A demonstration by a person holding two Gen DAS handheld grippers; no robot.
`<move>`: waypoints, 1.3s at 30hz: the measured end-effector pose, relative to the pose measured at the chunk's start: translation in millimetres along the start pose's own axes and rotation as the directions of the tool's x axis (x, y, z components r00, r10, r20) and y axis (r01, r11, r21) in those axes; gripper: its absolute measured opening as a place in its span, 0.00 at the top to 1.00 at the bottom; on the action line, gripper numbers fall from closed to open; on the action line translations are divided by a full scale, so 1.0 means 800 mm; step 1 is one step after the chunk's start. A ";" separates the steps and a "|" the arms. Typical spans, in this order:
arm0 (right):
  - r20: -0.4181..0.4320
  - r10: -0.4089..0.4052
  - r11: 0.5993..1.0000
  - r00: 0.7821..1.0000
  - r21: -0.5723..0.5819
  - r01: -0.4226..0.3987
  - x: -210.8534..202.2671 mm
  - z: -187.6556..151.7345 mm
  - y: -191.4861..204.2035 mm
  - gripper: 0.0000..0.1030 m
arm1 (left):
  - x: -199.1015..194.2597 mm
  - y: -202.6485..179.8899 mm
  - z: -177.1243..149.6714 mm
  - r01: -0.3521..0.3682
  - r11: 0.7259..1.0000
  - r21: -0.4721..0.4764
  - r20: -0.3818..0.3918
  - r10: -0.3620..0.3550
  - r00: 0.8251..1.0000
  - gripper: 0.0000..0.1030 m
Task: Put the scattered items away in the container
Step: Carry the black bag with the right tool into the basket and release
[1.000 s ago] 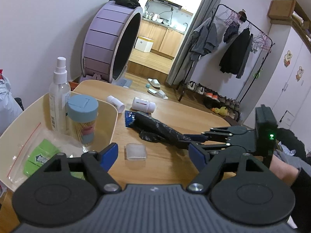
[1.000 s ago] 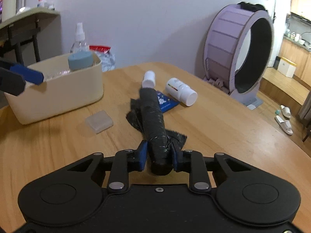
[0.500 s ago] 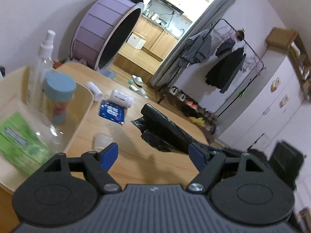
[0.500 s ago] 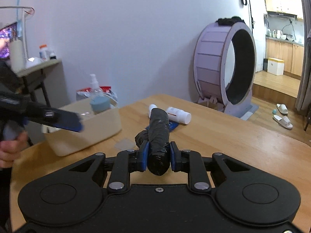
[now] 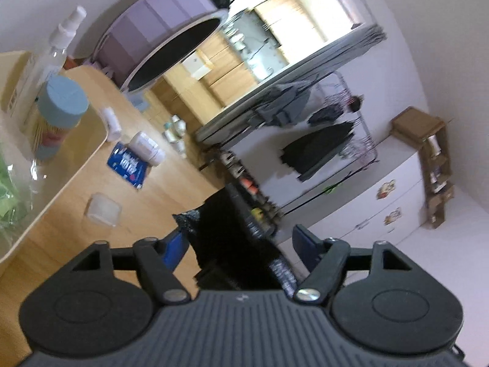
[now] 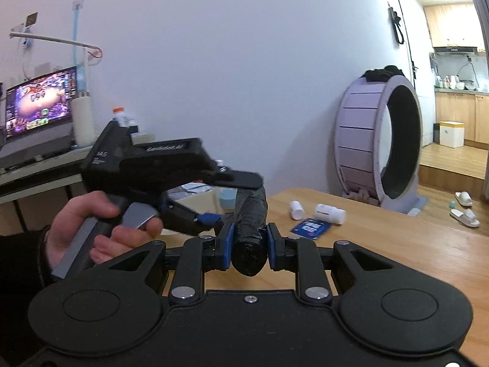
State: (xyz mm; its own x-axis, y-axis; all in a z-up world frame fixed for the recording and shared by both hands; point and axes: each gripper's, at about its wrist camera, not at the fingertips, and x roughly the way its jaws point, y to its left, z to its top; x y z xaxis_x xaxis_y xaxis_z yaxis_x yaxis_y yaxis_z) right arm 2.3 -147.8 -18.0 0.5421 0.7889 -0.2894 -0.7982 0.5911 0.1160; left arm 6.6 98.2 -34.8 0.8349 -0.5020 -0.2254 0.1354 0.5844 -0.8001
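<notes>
Two grippers met over the wooden table (image 6: pixel 397 253), both at one black roll of bags (image 6: pixel 249 229).
The cream container (image 5: pixel 61 180) sat at the table's left end, holding a spray bottle (image 5: pixel 58 49) and a blue-lidded jar (image 5: pixel 59 113). The right gripper (image 6: pixel 249 244) was clamped on the roll's near end, lifted clear of the table. The left gripper (image 5: pixel 238 244), tilted, had just been narrowing its jaws around the roll's far end, pads not yet pressing. A blue packet (image 5: pixel 128 165), two white bottles (image 5: pixel 146 148) and a small clear box (image 5: pixel 102 209) lay loose.
</notes>
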 end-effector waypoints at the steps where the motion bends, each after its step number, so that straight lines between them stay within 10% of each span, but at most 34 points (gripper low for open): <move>1: 0.001 0.005 1.000 1.000 0.002 -0.005 0.001 0.000 0.001 0.79 | -0.003 -0.001 0.001 -0.003 1.000 0.008 0.003 0.003 1.000 0.59; 23: -0.113 0.254 0.964 0.961 -0.054 -0.262 0.175 0.021 0.055 0.78 | -0.126 0.052 0.081 -0.273 0.961 0.038 0.175 0.263 0.949 0.71; 39: -0.267 0.224 0.962 0.937 -0.093 -0.256 0.242 0.008 0.127 0.76 | -0.077 0.057 0.115 -0.543 0.764 0.349 0.068 0.557 0.828 0.75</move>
State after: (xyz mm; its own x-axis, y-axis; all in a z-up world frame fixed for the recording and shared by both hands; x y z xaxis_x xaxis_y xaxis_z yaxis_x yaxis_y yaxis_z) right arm 27.8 66.0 -56.1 0.2595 0.8271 -0.4986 -0.9312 0.3512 0.0978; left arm 10.2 214.5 -6.5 0.8030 -0.0468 -0.5941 -0.1634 0.9414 -0.2951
